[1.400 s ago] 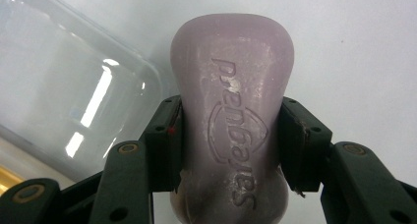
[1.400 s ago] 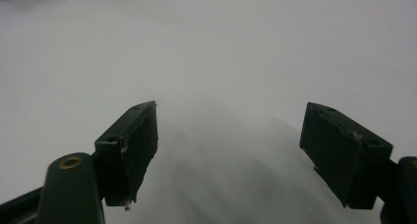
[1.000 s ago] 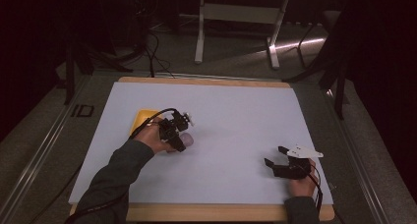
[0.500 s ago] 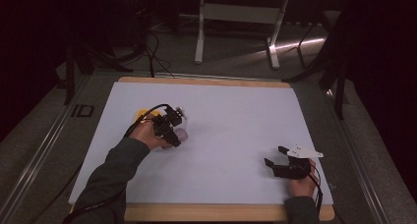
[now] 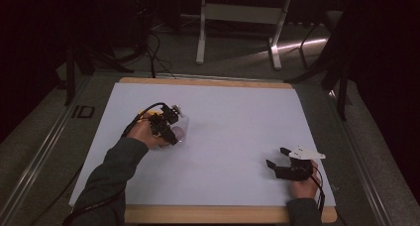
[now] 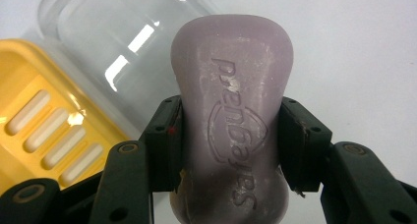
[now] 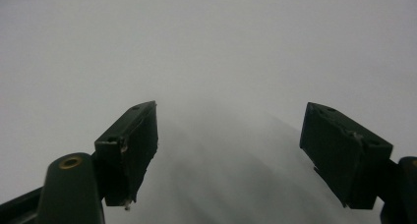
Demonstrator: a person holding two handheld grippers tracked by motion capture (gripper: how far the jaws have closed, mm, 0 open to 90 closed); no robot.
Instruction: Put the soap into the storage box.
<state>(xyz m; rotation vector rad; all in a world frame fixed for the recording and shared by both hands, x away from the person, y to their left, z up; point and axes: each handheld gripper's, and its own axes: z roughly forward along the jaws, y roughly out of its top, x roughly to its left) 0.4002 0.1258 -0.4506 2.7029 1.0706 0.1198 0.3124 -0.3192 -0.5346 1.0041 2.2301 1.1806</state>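
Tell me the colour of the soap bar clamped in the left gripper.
Pale purple, a lilac tone; the soap bar shows best in the left gripper view.

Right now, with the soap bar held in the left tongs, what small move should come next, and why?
Probably carry the purple soap bar sideways over the yellow soap dish. The left tongs already clamp its waist firmly, and the slotted dish sits open just beside it, its clear lid lying off.

Lilac soap bar [image 6: 231, 116], yellow slotted soap dish [image 6: 44, 121]
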